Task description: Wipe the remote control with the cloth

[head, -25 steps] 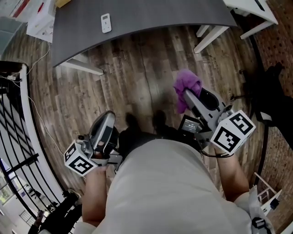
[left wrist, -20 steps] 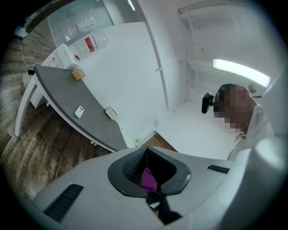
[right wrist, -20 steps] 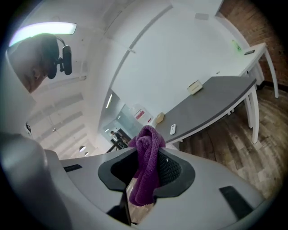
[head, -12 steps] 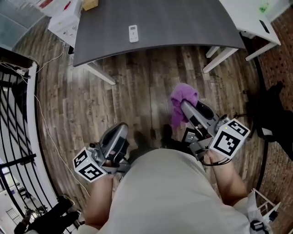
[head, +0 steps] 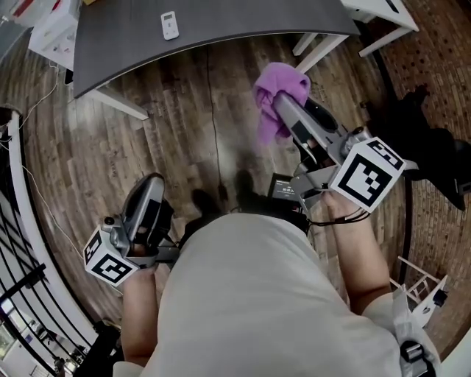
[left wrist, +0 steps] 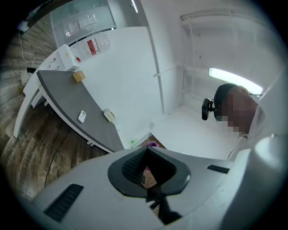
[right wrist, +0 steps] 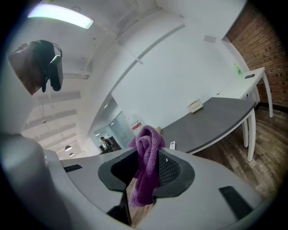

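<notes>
Wooden floor fills the head view; the grey surface [head: 243,22] stands well ahead, with the remote control [head: 170,25] lying on it; the right gripper [head: 278,107] has its fingers clamped on the purple cloth [head: 280,77]; the left gripper [head: 149,188] has its fingers together, empty; this looks like the approach, so the cloth must next reach the remote.
</notes>
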A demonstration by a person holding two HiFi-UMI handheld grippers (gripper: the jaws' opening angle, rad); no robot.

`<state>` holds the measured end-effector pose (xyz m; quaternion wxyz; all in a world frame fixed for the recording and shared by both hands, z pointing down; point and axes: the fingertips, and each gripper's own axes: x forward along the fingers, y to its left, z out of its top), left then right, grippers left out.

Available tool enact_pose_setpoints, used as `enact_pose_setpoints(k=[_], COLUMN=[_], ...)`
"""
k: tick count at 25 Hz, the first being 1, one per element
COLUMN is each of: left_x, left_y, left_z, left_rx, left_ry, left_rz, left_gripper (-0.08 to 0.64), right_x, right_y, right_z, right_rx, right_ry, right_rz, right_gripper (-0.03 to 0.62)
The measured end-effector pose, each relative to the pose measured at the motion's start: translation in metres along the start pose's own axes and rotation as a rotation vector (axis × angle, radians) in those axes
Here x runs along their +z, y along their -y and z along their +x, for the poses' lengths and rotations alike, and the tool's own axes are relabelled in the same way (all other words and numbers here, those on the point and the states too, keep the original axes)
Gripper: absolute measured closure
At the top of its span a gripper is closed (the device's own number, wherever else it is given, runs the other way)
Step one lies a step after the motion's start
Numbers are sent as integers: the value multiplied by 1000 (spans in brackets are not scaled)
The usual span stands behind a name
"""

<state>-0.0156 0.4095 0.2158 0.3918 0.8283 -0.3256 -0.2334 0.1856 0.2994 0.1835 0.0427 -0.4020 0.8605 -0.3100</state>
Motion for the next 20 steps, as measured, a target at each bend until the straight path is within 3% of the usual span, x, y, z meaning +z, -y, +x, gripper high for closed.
enact_pose_setpoints(k=[10, 16, 20], left_x=[15, 13, 27], left_y=[-12, -5, 2], left_z=[-1, 2, 2], left_rx=[-2, -65, -37], left_ry=[69, 115, 123], left_rz=[-21, -85, -67], left_gripper=[555, 555, 555], right_x=[-8, -11, 0], right_y=[12, 16, 4], right_z=[-13, -25, -25], right_rx=[-53, -76, -82], right_ry=[13, -6, 1], right_rz=[27, 13, 0], right_gripper=[480, 480, 482])
